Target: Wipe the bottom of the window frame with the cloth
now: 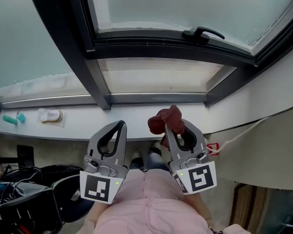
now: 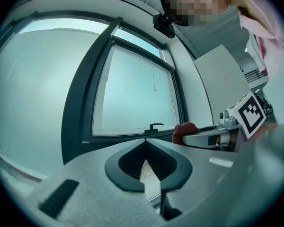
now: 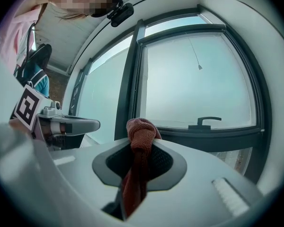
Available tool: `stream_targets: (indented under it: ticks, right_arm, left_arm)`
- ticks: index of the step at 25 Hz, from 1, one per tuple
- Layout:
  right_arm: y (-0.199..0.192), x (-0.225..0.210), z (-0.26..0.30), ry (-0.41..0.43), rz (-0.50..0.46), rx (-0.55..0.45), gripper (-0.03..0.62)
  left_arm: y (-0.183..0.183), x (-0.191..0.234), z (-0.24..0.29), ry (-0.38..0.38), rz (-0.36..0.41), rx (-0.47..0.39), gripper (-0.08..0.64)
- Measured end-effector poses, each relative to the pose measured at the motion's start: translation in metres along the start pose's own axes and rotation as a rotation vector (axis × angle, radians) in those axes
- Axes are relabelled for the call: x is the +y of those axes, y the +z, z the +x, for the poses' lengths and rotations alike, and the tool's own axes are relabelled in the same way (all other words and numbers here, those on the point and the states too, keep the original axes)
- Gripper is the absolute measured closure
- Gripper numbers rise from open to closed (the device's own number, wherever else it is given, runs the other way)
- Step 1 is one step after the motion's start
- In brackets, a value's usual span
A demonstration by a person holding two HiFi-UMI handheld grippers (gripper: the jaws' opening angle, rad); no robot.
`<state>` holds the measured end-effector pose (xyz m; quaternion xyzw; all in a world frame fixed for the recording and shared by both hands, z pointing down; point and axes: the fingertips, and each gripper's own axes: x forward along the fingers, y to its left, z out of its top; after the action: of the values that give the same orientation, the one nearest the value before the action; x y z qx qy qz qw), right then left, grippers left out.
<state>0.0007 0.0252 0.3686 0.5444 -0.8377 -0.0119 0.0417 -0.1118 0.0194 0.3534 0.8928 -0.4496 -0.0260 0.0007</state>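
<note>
1. Head view: the right gripper [image 1: 175, 126] clamps a red-brown cloth [image 1: 166, 119] near the dark window frame [image 1: 151, 99]. The left gripper [image 1: 120, 126] is alongside on its left.
2. Left gripper view: jaws closed together, empty.
3. Right gripper view: jaws pinch the cloth, bunched above their tips.

Large window, dark frame [image 1: 100, 89]; panes [image 1: 176, 4] pale and hazy, giving flat, even daylight. Black handle [image 1: 203, 32] on the lower rail of the right sash. White sill [image 1: 136, 121] below, with a teal object [image 1: 10, 119] and a white packet [image 1: 50, 115] near its left end. White wall [image 1: 283, 87] to the right. Dark clutter [image 1: 34, 194] with cables, lower left.
</note>
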Motion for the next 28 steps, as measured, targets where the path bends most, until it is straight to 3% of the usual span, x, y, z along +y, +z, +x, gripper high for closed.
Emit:
stream_targets:
  ticks: [28]
  right_arm:
    - [-0.006,-0.0017,-0.0025,0.006,-0.017,0.021,0.525]
  left_arm:
    - [-0.0043,0.0011,0.0007,0.012,0.003,0.005,0.566]
